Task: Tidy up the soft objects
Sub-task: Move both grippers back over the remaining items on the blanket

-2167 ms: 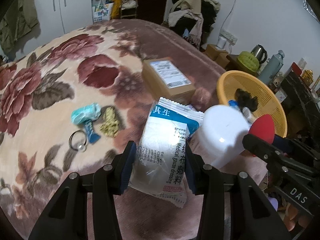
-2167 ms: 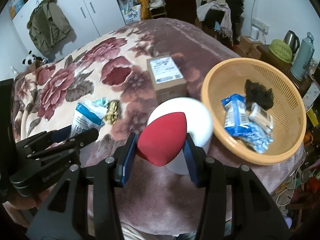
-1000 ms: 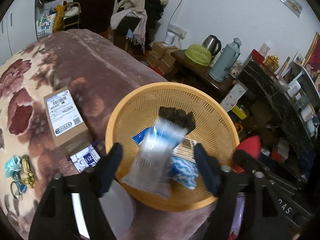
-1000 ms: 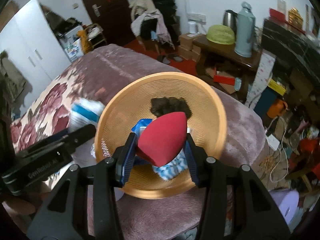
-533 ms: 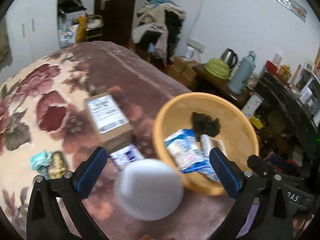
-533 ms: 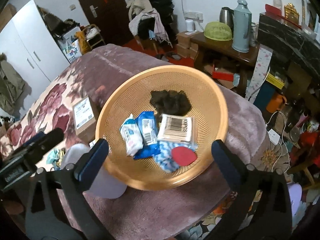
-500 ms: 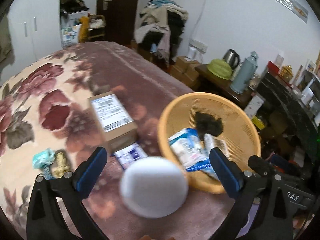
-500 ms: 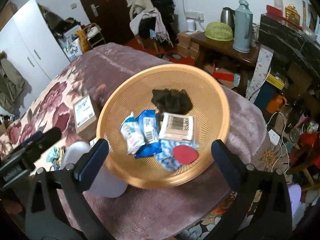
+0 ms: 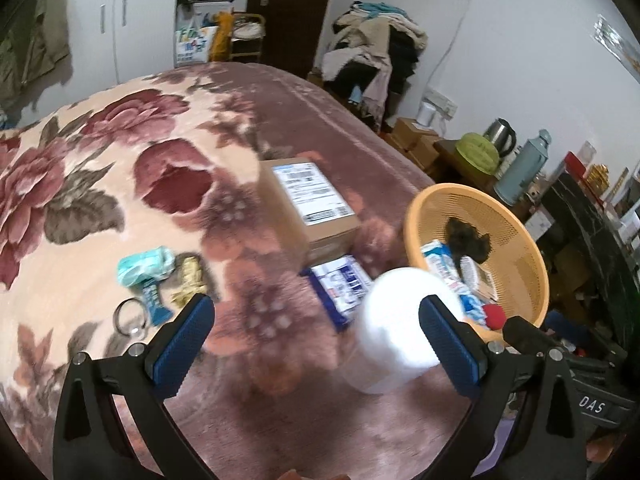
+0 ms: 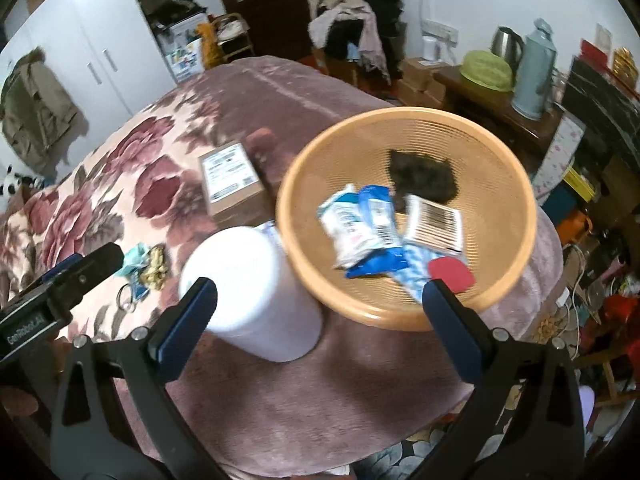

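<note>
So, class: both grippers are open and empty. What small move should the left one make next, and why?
Probably swing the left gripper toward the crumpled teal soft item on the floral blanket: it lies outside the orange mesh basket, which already holds other packets.

white walls [image 9: 520, 32], dark door [image 9: 288, 12], white wardrobe [image 9: 120, 16], floral bed blanket [image 9: 100, 168], clothes pile [image 9: 376, 48]
</note>
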{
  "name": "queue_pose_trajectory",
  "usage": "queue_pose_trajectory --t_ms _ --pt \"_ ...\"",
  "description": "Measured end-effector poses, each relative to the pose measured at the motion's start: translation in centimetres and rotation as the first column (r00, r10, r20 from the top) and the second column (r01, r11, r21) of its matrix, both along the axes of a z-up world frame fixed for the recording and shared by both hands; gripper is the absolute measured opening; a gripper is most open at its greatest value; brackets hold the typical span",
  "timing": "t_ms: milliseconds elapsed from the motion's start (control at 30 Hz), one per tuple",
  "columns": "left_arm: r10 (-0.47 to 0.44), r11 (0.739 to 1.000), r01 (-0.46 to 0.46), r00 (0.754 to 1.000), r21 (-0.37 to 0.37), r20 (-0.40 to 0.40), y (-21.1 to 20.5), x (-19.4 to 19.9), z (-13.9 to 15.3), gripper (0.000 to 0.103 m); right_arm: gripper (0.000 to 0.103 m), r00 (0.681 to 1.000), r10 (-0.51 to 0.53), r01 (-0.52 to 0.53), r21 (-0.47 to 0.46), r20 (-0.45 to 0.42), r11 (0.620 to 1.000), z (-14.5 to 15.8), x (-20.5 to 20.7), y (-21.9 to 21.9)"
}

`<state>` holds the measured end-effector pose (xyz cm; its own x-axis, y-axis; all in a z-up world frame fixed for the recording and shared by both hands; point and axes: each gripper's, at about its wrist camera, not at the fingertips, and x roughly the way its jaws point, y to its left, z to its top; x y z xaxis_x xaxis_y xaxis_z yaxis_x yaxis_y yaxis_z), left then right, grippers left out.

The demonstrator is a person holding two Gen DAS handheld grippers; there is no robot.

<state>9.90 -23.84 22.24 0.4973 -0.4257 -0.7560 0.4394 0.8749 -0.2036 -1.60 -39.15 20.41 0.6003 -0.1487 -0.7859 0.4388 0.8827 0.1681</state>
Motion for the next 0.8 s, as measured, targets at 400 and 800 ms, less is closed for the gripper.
queue_pose_trajectory --t_ms 400,800 --pt "0.084 0.996 -0.084 0.996 -0.002 -0.027 7.4 0.9 -1.8 0.102 0.103 0.992 0.115 -0.117 -0.043 -0.043 0.992 -0.3 2.7 6.8" --pt "0.121 0.993 -0.121 0.991 0.006 -0.050 12.0 1.4 -3.6 0.102 0.103 0.978 0.191 -0.197 -0.068 -0.081 0.978 -1.1 4.6 12.1"
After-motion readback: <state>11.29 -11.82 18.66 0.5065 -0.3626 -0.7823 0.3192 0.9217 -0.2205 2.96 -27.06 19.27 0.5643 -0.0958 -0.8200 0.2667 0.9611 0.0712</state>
